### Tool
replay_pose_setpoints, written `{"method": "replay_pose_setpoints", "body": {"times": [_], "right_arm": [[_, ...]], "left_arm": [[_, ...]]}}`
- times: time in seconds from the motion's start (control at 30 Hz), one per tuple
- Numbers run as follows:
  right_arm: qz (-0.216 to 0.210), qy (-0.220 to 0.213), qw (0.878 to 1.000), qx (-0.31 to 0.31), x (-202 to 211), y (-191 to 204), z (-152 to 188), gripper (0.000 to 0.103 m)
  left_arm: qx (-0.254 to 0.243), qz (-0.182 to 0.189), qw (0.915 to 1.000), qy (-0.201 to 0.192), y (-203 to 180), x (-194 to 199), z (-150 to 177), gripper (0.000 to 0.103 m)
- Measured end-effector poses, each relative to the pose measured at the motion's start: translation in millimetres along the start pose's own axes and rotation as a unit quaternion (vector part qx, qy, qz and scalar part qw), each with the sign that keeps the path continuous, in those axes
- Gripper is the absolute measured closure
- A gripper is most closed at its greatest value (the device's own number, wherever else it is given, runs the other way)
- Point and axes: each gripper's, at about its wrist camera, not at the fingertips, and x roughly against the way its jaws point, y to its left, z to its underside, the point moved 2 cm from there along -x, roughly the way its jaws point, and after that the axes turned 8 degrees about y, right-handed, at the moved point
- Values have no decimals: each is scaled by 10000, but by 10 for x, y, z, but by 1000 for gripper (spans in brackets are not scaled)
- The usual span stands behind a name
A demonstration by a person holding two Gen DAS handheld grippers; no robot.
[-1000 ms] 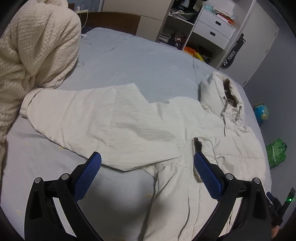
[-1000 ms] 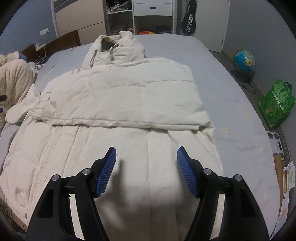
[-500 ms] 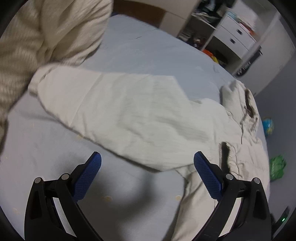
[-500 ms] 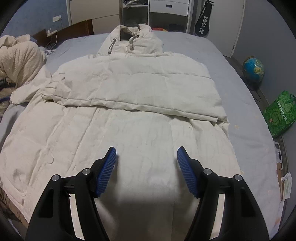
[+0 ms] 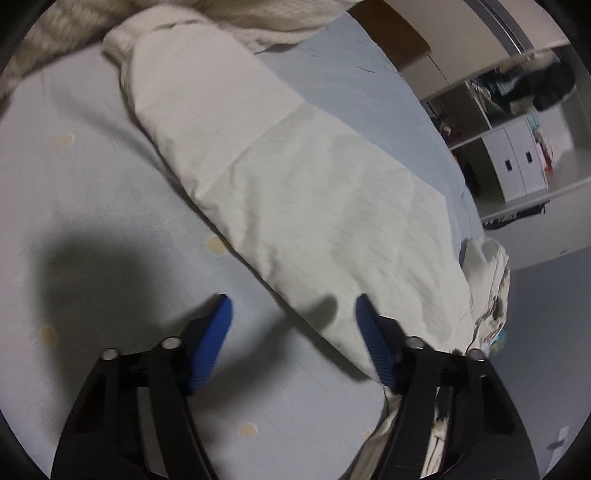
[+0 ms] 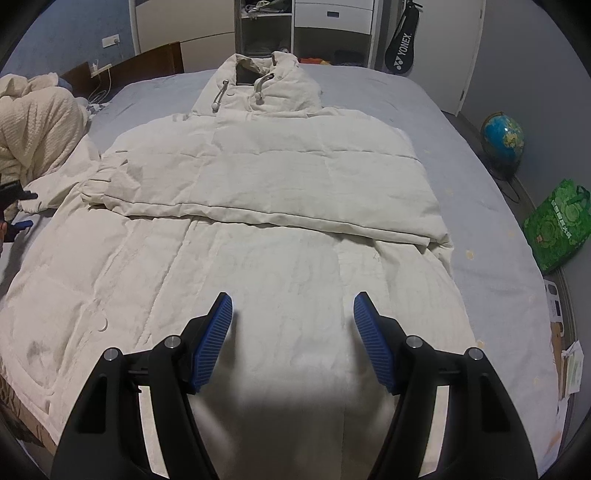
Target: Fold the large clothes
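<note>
A cream padded jacket is laid flat on a bed covered by a light blue-grey sheet, with the hood at the far end and the hem at the near end. One sleeve is seen folded across the chest, from the right side to the left. The other sleeve is laid out on the sheet to the left of the body, with its cuff at the far left, touching a cream knitted blanket that is heaped there.

The left gripper is positioned low over the near edge of the outstretched sleeve. Its jaws have just been closing and are seen partly apart. The right finger is placed over the sleeve fabric and the left finger over the bare sheet; the sleeve edge lies between them, but no clamping of fabric is visible. The view from this gripper is blurred.

The right gripper is held above the lower middle of the jacket body, with its jaws apart and nothing clamped; a shadow is cast on the fabric beneath it.

A globe and a green bag are located on the floor to the right of the bed. Shelving is positioned beyond the far end.
</note>
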Motion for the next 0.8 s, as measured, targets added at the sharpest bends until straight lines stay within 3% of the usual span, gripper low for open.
{"method": "replay_pose_setpoints", "body": {"times": [0.03, 0.07, 0.23, 0.3, 0.37, 0.43, 0.6, 0.8], "right_arm": [[33, -10, 10000, 11, -3, 4, -5, 38], [49, -18, 10000, 23, -4, 7, -9, 38], [100, 3, 9999, 32, -30, -2, -21, 38], [118, 41, 9999, 32, -52, -8, -21, 38], [129, 66, 9999, 49, -67, -8, -21, 38], [135, 71, 9999, 55, -77, -12, -28, 38], [94, 34, 9999, 37, -74, -10, -35, 38], [18, -106, 9999, -26, 8, -33, -36, 38]], "left_arm": [[30, 45, 10000, 7, 18, -22, -13, 59], [55, 86, 9999, -2, 39, -42, -32, 62], [355, 602, 9975, -96, 102, -91, -139, 66], [520, 813, 9952, -136, 151, -99, -173, 72], [711, 965, 9927, -166, 200, -96, -189, 88], [814, 1165, 9893, -319, 187, -26, -200, 95], [336, 1067, 9911, -727, -107, 213, -190, 97], [188, 1202, 9871, -1040, -351, 426, -136, 98]]}}
